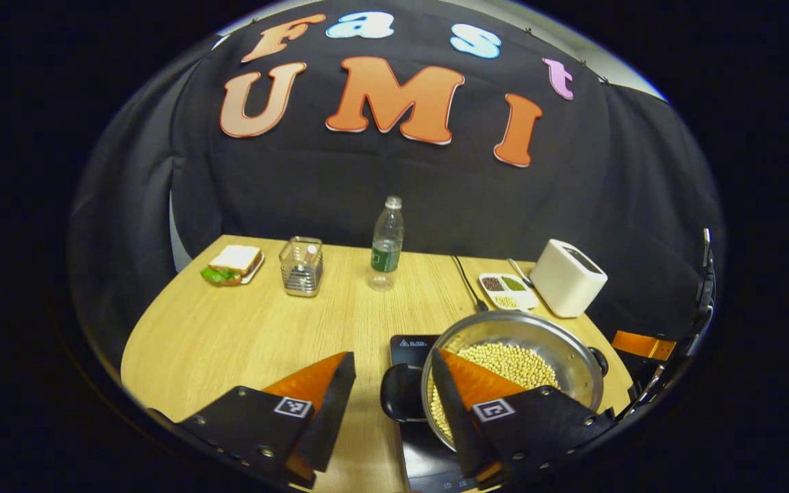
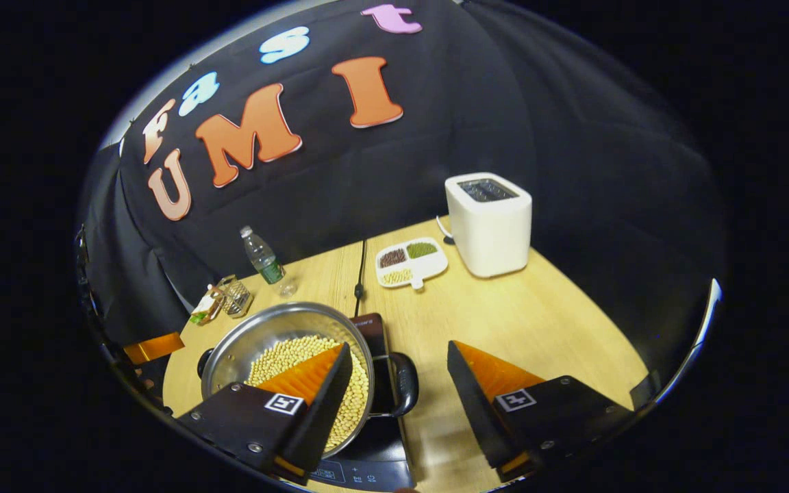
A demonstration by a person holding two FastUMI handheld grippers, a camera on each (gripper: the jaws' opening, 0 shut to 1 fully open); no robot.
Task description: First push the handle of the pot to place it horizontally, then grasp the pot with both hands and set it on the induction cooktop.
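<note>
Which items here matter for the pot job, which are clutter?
Job: pot of beans on the induction cooktop, its handles, left tool and right tool, both open astride a handle.
Clutter: sandwich plate, glass jar, water bottle, toaster, sectioned dish.

My fingers (image 1: 326, 383) are orange, ribbed and matt, on black matt plastic. The pot (image 2: 268, 332) is shiny steel with glossy black handles. The cooktop (image 2: 374, 465) is black smooth glass. The table (image 2: 538, 315) looks like pale wood with a fine grain. The toaster (image 2: 489, 226) is white matt plastic, and the bottle (image 1: 386, 243) is clear plastic.
</note>
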